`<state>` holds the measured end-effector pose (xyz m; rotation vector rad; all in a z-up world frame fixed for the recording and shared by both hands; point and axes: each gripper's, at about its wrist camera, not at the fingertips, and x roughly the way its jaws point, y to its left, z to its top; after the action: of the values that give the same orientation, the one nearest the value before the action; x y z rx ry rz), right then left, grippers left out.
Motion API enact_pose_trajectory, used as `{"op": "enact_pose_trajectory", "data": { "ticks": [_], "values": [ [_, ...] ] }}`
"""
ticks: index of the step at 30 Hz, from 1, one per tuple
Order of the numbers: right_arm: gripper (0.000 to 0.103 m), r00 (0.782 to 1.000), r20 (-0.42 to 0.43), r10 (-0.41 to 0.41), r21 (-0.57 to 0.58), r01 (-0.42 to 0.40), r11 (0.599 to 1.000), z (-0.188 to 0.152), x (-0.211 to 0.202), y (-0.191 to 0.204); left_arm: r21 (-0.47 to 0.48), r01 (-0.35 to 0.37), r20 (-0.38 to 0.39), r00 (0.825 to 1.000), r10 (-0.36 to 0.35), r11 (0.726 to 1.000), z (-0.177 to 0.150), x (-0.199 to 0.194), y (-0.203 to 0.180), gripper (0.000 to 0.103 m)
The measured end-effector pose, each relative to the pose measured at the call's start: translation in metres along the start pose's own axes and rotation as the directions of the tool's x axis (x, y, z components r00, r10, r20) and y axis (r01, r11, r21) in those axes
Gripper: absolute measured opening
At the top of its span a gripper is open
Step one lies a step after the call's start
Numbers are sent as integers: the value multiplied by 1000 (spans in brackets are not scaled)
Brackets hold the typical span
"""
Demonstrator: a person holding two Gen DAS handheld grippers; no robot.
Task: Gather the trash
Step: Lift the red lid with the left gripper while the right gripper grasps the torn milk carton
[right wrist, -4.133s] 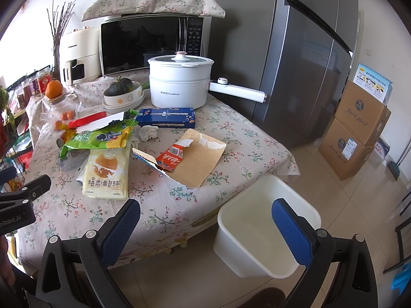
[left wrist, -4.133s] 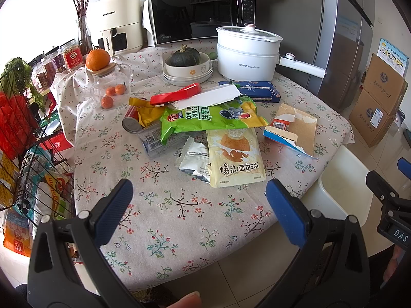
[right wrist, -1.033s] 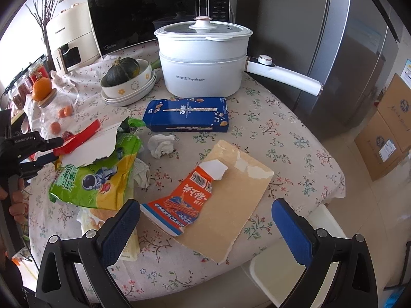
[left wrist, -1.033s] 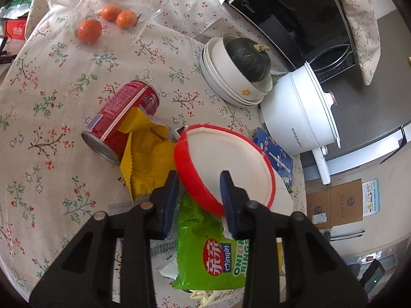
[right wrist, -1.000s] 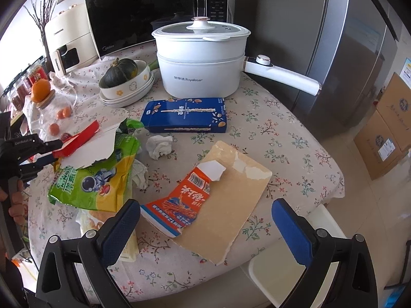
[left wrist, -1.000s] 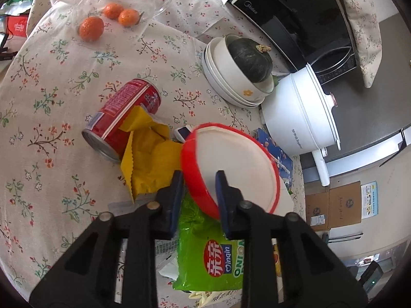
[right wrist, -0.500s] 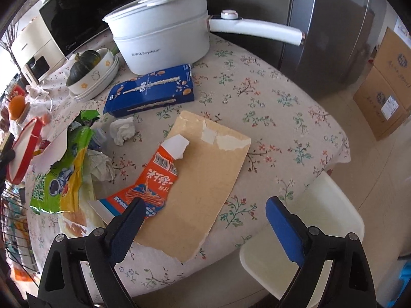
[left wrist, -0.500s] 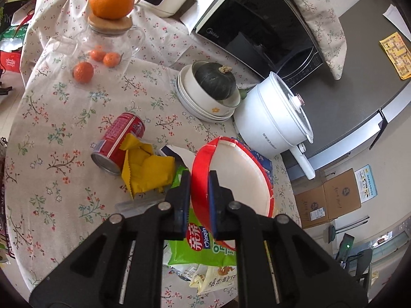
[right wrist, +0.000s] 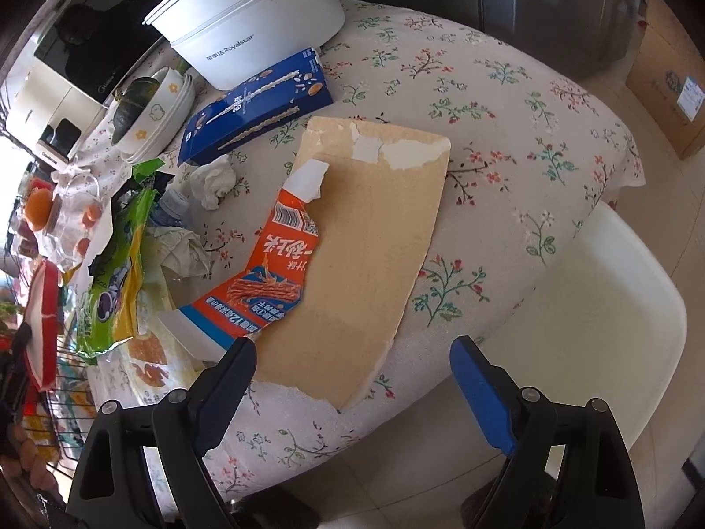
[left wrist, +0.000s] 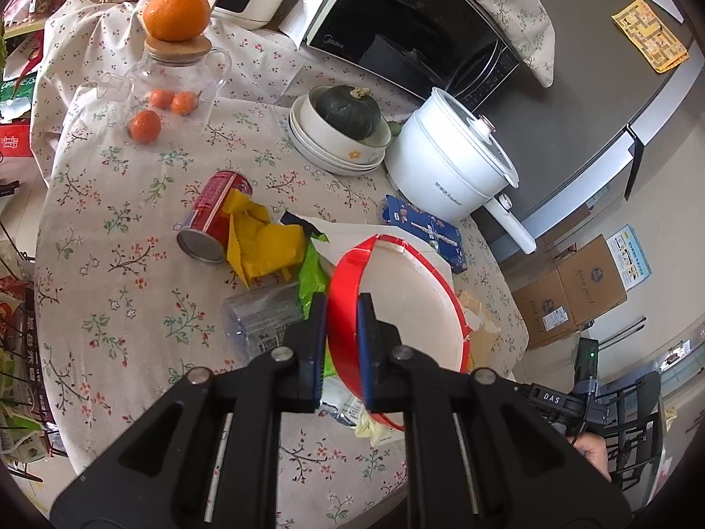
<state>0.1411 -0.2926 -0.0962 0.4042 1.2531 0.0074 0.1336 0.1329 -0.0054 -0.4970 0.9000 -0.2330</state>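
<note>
One red-rimmed white paper bowl (left wrist: 410,304)

A floral-clothed table (right wrist: 506,101) carries a torn cardboard piece (right wrist: 365,238), blue box (right wrist: 260,101), white pot (left wrist: 449,167) and red can (left wrist: 211,216).

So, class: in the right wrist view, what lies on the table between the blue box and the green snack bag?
A crumpled white tissue lies between the blue box and the green snack bag; the right wrist view shows it.
</note>
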Motion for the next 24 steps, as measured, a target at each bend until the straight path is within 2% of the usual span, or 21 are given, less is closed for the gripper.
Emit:
{"op": "enact_pose_trajectory", "data": {
  "ticks": [6,9,15,17,18,20,22,24],
  "values": [
    [81,999,-10,50,78,-49,996,-1,10,-5,13,-6,0,1000,6,1000,-6,-4,0,14],
    [77,993,-45,114,147,-106,983,-4,22,-9,22,-10,-1,1000,10,1000,-8,-5,0,14],
    [63,984,-36,176,203,-165,965,-5,35,-8,32,-8,-6,1000,8,999,-9,-5,-1,14],
    [43,977,-30,210,223,-199,954,-5,37,-10,35,-8,-8,1000,9,999,-10,-5,-1,14],
    [37,974,-26,224,230,-212,950,-5,38,-11,36,-9,-9,1000,10,999,-10,-5,-1,14],
    [13,975,-6,221,226,-214,950,-5,33,-13,33,-11,-10,1000,11,999,-10,-5,0,14],
    [5,980,37,193,183,-197,963,-3,19,-9,33,-9,-8,1000,10,999,-10,-7,0,14],
    [2,981,101,164,109,-175,979,-1,-1,0,37,-9,-3,1000,9,999,-10,-8,0,14]
  ]
}}
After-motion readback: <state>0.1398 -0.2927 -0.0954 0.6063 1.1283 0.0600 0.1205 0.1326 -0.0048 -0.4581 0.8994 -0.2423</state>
